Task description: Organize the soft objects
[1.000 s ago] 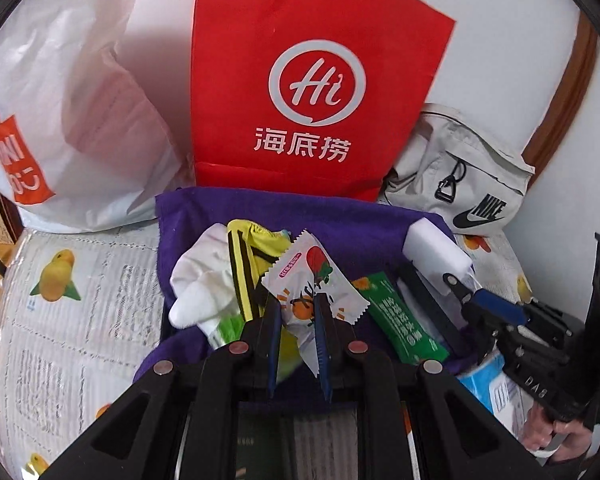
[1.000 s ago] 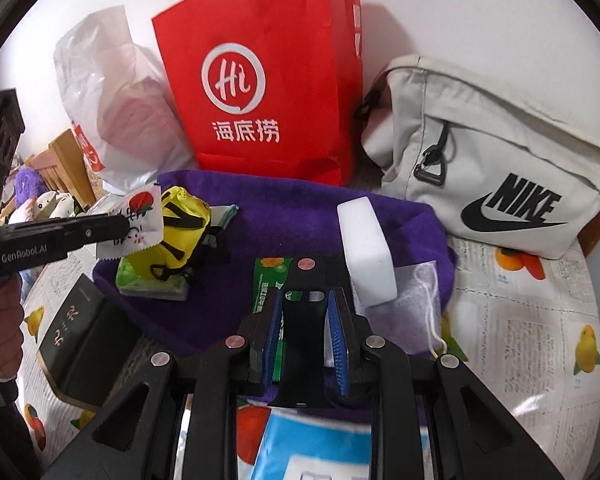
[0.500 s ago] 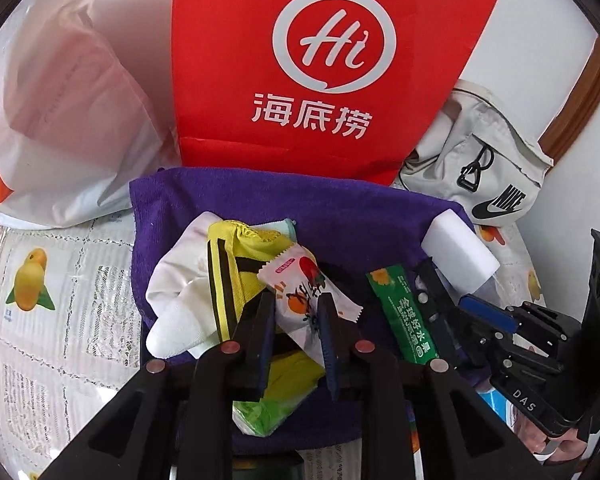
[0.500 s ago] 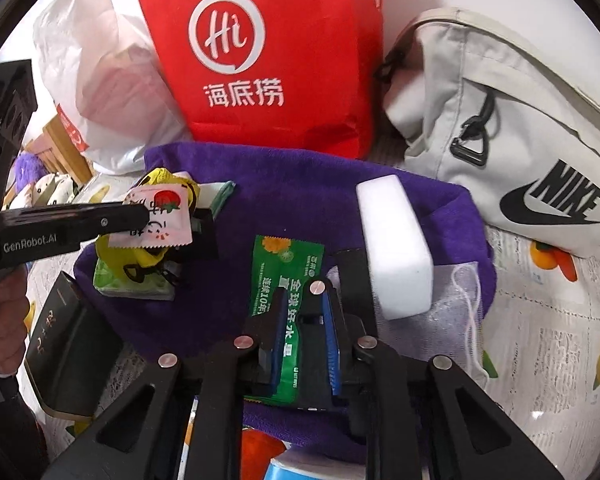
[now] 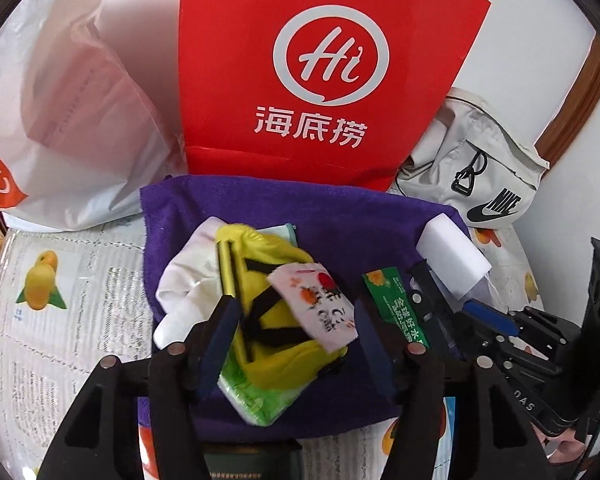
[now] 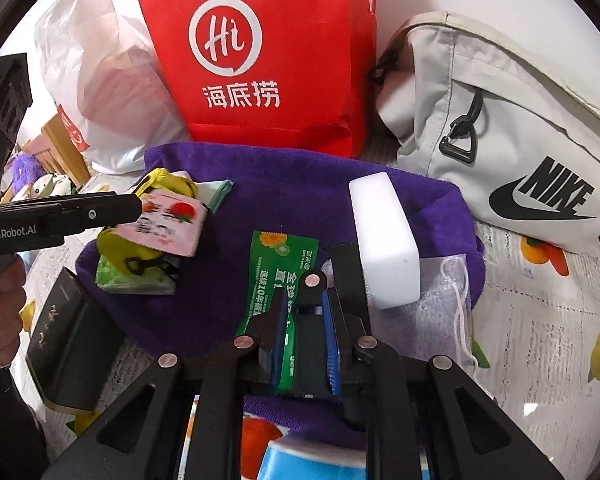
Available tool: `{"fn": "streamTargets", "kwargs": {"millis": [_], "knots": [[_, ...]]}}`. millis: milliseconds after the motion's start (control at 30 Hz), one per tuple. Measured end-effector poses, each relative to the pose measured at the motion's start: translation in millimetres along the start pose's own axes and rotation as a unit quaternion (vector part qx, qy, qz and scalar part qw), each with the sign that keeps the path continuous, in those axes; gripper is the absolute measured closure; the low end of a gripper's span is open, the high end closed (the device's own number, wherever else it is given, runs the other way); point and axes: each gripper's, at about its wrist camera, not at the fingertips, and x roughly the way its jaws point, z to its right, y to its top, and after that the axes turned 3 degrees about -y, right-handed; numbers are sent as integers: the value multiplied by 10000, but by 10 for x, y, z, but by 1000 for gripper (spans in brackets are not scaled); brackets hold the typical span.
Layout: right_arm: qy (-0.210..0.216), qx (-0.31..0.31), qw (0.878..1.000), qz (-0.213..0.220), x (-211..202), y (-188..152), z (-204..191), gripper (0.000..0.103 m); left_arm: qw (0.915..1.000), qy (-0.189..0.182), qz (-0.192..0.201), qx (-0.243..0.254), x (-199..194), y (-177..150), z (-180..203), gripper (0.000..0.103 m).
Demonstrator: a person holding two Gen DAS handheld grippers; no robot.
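Note:
A purple towel (image 5: 340,220) (image 6: 284,184) lies on the table. On its left sit a yellow pouch (image 5: 272,308) (image 6: 160,184), a green tissue pack (image 5: 256,396) (image 6: 136,280) and a white cloth (image 5: 188,276). A white and pink snack packet (image 5: 316,308) (image 6: 168,224) lies loose on the pouch. My left gripper (image 5: 292,320) is open around it. My right gripper (image 6: 302,344) is shut on a flat black object (image 6: 348,276), over a green sachet (image 6: 280,280) (image 5: 396,308). A white sponge block (image 6: 384,240) (image 5: 452,260) lies to the right.
A red paper bag (image 5: 312,72) (image 6: 260,56), a white plastic bag (image 5: 60,120) and a grey Nike bag (image 6: 500,128) (image 5: 480,176) stand behind the towel. A dark box (image 6: 68,340) lies at front left. A mesh pouch (image 6: 440,292) lies under the sponge.
My left gripper has opened and let go of the snack packet, which now rests on the yellow pouch. Both grippers have moved closer to the towel.

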Motion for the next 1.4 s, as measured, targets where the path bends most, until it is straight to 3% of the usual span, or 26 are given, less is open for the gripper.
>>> {"fn": "streamTargets", "kwargs": {"millis": [200, 433, 633, 967, 1167, 1267, 1333, 1400], "knots": [[-39, 64, 9999, 131, -273, -81, -22, 83, 10000, 74, 35, 53, -198, -108, 46, 41], [-179, 221, 9988, 404, -698, -231, -114, 36, 9995, 236, 181, 83, -556, -385, 128, 31], [-374, 291, 9960, 752, -1203, -475, -242, 14, 9985, 417, 323, 131, -928, -707, 279, 23], [-652, 496, 9953, 519, -1717, -966, -411, 10, 9940, 704, 766, 327, -1572, -1301, 585, 11], [-797, 637, 9922, 721, -2069, -1312, -506, 10, 9880, 999, 1065, 514, -1963, -1655, 760, 6], [-906, 615, 9907, 809, -2196, -1438, -558, 10, 9876, 907, 1194, 464, -2119, -1807, 803, 6], [-982, 676, 9888, 899, -2295, -1533, -579, 1, 9877, 839, 1246, 427, -2194, -1892, 822, 5], [-1055, 693, 9873, 969, -2388, -1621, -611, 0, 9870, 874, 1278, 434, -2246, -1991, 848, 4]]}}
